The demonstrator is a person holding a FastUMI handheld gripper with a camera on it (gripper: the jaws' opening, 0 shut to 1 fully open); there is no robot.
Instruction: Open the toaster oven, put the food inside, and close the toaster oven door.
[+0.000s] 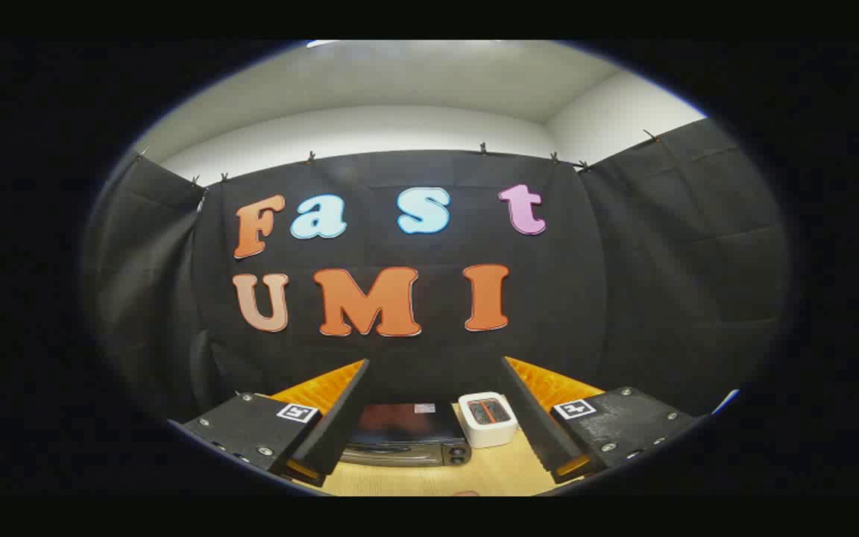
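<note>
Looking along the fingers in the gripper view, the claw [435, 418] stands spread wide, grasping nothing. Low in the frame's centre, between the fingers and well beyond them, the toaster oven [407, 436] sits on the counter [429, 481], its long axis crosswise and its door apparently closed. A white toaster [487, 418] stands just to its right.

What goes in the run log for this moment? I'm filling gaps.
claw: open, empty | toaster oven: door shut, ahead between fingers | pop-up toaster: beside it
</note>
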